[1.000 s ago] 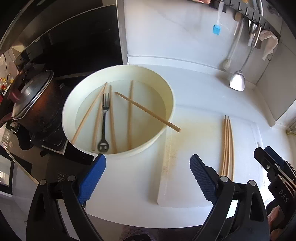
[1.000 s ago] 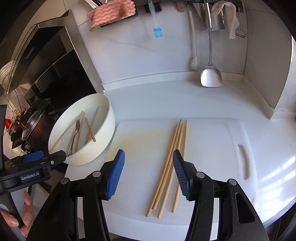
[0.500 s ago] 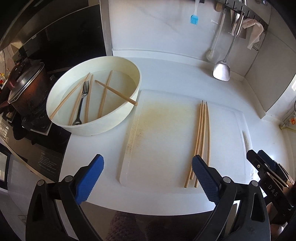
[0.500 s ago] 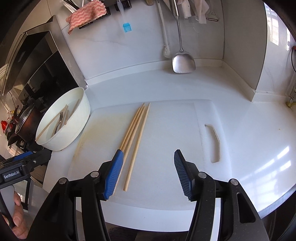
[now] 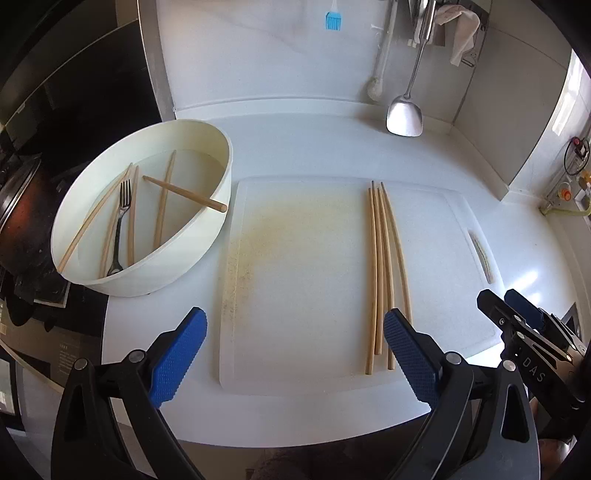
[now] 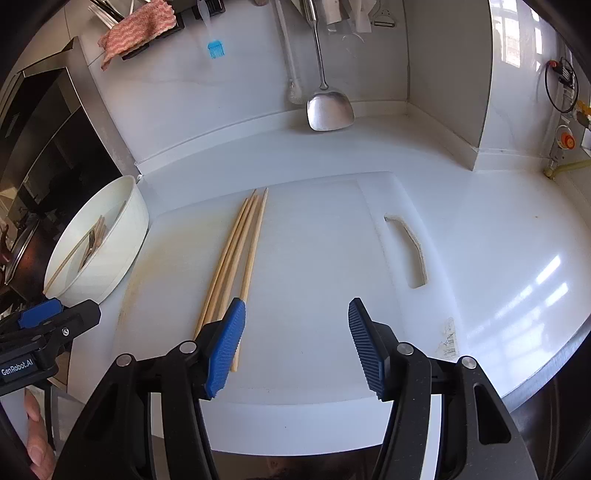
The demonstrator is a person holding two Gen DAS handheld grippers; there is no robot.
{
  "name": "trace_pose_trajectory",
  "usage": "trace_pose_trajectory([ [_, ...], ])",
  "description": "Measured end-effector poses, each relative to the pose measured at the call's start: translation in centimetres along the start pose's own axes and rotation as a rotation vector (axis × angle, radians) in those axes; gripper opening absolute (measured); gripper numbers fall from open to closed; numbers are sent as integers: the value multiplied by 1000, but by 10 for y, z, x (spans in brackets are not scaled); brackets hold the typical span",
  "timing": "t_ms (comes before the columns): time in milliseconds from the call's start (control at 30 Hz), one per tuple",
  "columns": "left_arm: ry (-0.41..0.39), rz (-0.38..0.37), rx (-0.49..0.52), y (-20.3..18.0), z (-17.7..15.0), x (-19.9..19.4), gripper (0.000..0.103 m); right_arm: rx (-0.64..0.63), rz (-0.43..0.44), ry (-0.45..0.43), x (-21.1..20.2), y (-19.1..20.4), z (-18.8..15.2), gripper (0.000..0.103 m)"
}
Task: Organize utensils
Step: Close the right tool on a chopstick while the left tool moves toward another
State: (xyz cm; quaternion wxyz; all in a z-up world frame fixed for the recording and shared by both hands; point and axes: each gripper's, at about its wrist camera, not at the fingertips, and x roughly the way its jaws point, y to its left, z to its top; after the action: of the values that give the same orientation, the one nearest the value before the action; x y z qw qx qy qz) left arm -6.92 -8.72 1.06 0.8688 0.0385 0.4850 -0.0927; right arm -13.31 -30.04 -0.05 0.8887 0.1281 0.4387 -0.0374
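Just ahead of the left tool [image 5: 295, 352], wide and holding nothing, four chopsticks [image 5: 384, 269] lie on the board [image 5: 295, 295], since both tools pulled back from the bowl [image 5: 147, 266], the right tool [image 6: 297, 345] wide too.

a steel spatula [image 5: 404, 117] and a blue silicone brush [image 5: 332, 20] hang on the white wall. a checked red cloth [image 6: 138, 28] hangs further left, and a dark pot [image 5: 16, 218] sits on the stove beside the bench [image 5: 321, 147].

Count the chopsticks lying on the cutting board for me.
4, lying side by side on the right half of the cutting board: chopsticks. More sit apart in the white basin.
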Motion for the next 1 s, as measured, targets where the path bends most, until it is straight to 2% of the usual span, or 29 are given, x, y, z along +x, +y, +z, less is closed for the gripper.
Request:
trace_pose_trajectory([
  [200, -32, -9, 5, 0, -4, 17, 95, 5, -14, -42, 14, 6, -1, 57],
  [467, -128, -12, -41, 1, -10, 38, 95, -35, 13, -81, 51, 7, -3, 57],
  [533, -144, 6, -45, -1, -13, 44, 95, -45, 13, -81, 63, 7, -5, 57],
  [800, -113, 23, -57, -2, -18, 56, 95, -65, 44, -79, 77, 13, -4, 57],
  [1000, -103, 22, -83, 4, -18, 60, 95, -105, 29, -68, 82, 21, -5, 57],
])
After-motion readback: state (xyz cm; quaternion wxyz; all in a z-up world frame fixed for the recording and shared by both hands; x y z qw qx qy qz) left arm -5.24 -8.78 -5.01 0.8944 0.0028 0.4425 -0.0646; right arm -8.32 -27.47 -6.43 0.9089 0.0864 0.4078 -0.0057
